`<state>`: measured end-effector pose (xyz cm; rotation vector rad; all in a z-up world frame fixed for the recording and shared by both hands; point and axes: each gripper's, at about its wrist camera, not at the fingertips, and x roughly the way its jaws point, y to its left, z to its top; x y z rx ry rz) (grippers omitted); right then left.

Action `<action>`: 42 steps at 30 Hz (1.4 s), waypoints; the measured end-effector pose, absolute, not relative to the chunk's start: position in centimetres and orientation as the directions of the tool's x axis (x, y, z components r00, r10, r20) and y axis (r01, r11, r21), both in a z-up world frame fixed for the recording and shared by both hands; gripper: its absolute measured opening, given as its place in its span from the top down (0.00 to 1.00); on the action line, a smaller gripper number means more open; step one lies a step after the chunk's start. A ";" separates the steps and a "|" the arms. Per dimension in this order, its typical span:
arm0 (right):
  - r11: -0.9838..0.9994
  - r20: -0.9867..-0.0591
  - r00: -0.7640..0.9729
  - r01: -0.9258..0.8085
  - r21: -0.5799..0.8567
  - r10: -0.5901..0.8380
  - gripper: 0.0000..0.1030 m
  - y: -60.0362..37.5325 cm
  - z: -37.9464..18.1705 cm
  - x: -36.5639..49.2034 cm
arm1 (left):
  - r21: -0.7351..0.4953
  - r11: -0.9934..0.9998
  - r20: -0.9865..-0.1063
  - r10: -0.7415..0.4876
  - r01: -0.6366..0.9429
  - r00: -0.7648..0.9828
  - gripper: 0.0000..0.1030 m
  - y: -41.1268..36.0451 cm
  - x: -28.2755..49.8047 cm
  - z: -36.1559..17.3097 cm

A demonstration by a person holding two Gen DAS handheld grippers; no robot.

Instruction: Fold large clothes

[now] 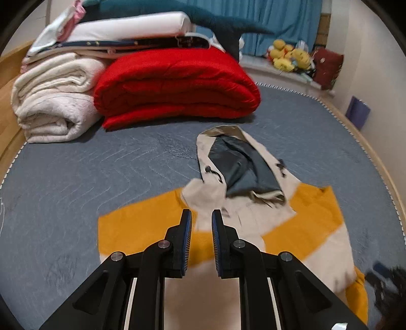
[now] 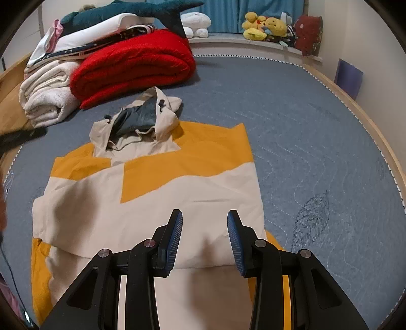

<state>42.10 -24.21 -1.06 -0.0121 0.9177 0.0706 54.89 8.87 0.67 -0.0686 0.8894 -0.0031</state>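
A cream and orange hooded jacket lies flat on the blue-grey bed cover, sleeves folded in over the body, its dark-lined hood pointing toward the bedding pile. It also shows in the left wrist view, blurred. My left gripper hovers over the jacket below the hood, jaws a little apart, holding nothing. My right gripper is open and empty above the jacket's cream lower body.
A folded red quilt, rolled white blankets and stacked bedding with a teal plush shark sit at the bed's far left. Yellow plush toys line the window ledge. A wooden bed frame rims the mattress. The other gripper shows at lower right.
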 end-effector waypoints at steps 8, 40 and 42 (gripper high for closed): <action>0.996 -0.815 0.576 -0.094 0.004 0.058 0.66 -24.9 -1.9 42.9 | -0.123 0.991 -0.846 -0.080 -0.048 0.527 0.89 9.6 64.8 -2.5; 0.997 -0.857 0.510 0.000 0.080 0.069 0.74 -27.9 -3.9 46.2 | -0.097 0.984 -0.870 -0.157 0.150 0.468 1.00 8.0 68.1 -2.1; 0.995 -0.846 0.527 0.009 0.096 0.077 0.74 -28.2 -3.3 46.0 | -0.073 0.971 -0.834 -0.185 0.229 0.519 1.00 7.0 62.1 0.8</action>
